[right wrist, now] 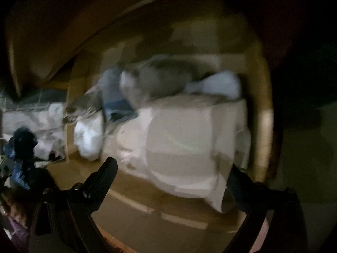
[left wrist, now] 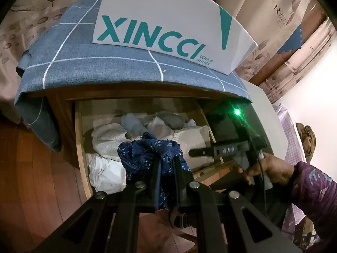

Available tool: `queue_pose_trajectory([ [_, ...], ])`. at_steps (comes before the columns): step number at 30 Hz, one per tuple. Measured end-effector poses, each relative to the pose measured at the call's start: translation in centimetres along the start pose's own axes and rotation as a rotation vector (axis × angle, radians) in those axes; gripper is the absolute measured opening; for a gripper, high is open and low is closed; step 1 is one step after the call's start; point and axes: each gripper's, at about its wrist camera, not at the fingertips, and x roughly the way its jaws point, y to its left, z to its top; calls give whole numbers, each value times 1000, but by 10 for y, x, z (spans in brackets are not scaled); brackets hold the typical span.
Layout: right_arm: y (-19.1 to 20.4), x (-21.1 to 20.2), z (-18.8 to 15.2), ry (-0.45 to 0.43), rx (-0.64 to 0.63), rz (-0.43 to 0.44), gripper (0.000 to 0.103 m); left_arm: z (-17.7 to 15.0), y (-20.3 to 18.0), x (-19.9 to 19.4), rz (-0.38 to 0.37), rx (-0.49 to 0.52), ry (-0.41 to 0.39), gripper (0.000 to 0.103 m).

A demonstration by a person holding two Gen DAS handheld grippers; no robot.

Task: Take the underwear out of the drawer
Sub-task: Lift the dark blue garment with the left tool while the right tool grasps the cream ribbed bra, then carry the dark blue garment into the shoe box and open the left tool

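The wooden drawer [left wrist: 79,139] is pulled out and packed with folded white, cream and grey garments. My left gripper [left wrist: 166,162] is shut on a navy lace pair of underwear [left wrist: 145,149], bunched above the drawer's front. This pair also shows at the far left of the blurred right wrist view [right wrist: 20,145]. My right gripper [right wrist: 171,168] is open, its fingers wide apart over a cream folded garment [right wrist: 179,139] at the drawer's right side. In the left wrist view one of its fingers [left wrist: 200,152] reaches over that same cream garment [left wrist: 191,139].
A white shoe box [left wrist: 168,21] stands on a blue checked cloth [left wrist: 94,63] that covers the cabinet top. A hand [left wrist: 271,168] in a purple sleeve [left wrist: 316,191] holds the right gripper. Wooden floor [left wrist: 31,168] lies to the left, a white panel [left wrist: 267,116] to the right.
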Motion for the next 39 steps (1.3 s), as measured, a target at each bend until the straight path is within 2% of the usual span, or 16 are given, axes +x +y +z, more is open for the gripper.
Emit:
queue_pose_trajectory([
  [2, 11, -2, -2, -11, -62, -49, 55, 0, 0, 0, -2, -4, -1, 10],
  [3, 12, 0, -3, -1, -63, -35, 40, 0, 1, 0, -2, -4, 0, 10],
  [5, 17, -1, -7, -6, -82, -39, 30, 0, 1, 2, 4, -6, 4, 10],
  [7, 29, -5, -10, -33, -114, -26, 28, 0, 2, 3, 8, -7, 9, 10],
  [12, 47, -23, -22, -96, -125, 73, 25, 1, 7, 2, 11, -25, 4, 10],
  [22, 46, -75, -43, -288, -20, 260, 24, 0, 9, -4, 9, -29, -24, 10],
  [30, 32, -86, -44, -350, 24, 304, 24, 3, -2, -30, -1, -15, -96, 10],
  [35, 26, -94, -43, -370, 37, 319, 24, 13, -8, -55, -48, -61, -132, 10],
  [39, 25, -95, -43, -379, 47, 332, 24, 24, -21, -76, -57, -46, -163, 10],
])
